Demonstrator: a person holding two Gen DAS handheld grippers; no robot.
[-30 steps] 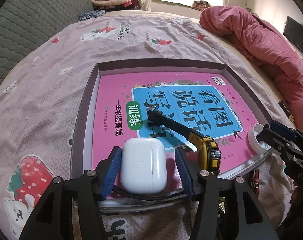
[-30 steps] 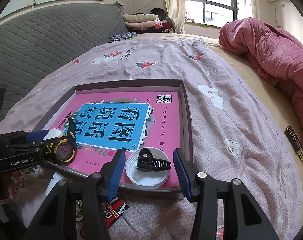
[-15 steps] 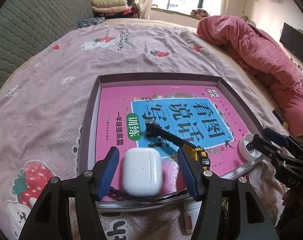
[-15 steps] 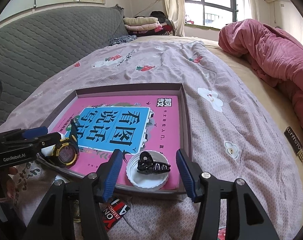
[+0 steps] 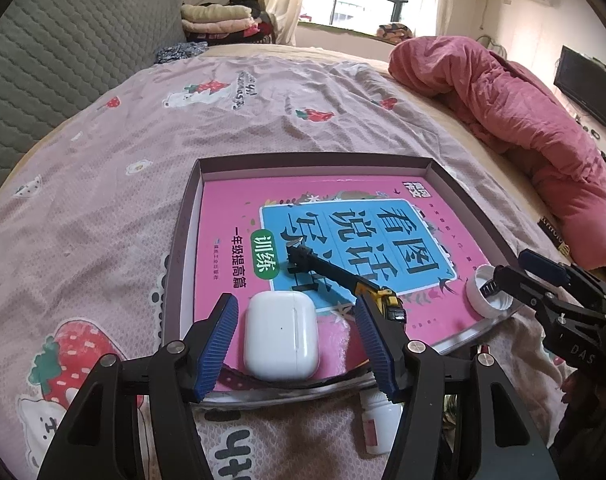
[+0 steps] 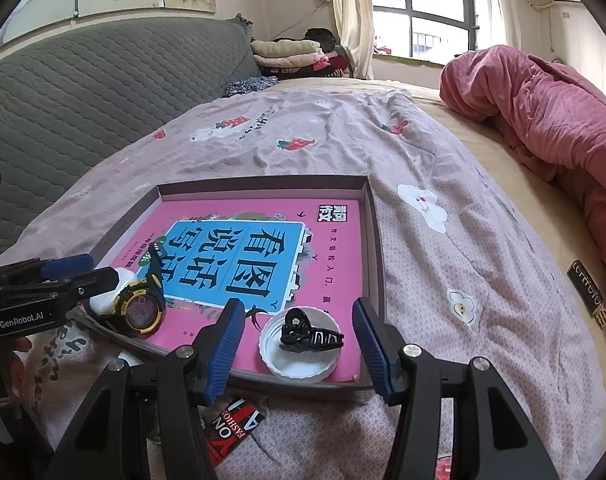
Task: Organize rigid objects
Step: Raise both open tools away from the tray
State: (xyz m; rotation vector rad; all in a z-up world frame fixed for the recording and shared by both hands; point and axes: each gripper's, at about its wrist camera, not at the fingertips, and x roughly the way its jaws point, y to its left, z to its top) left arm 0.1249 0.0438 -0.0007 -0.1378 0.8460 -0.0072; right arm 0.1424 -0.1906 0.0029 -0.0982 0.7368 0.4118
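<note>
A shallow dark tray (image 5: 315,162) lies on the bed with a pink book (image 5: 231,208) inside it. On the book's near edge rests a white earbuds case (image 5: 281,338). My left gripper (image 5: 297,300) is open around it, with a gap at each pad. A black and yellow watch (image 5: 343,280) lies just right of the case. In the right wrist view a white lid (image 6: 301,360) holds a black hair clip (image 6: 309,336) at the tray's near right corner. My right gripper (image 6: 299,304) is open, its pads clear of the lid on both sides.
A white bottle (image 5: 379,420) and a red and black tag (image 6: 233,426) lie on the strawberry-print sheet just before the tray. A pink duvet (image 6: 543,120) is heaped at the right. A grey quilted headboard (image 6: 83,92) runs along the left, with folded clothes by the window.
Both pairs of jaws have widened a little, leaving gaps beside the case and the lid. The left gripper has risen slightly; case, watch and lid stay put.
</note>
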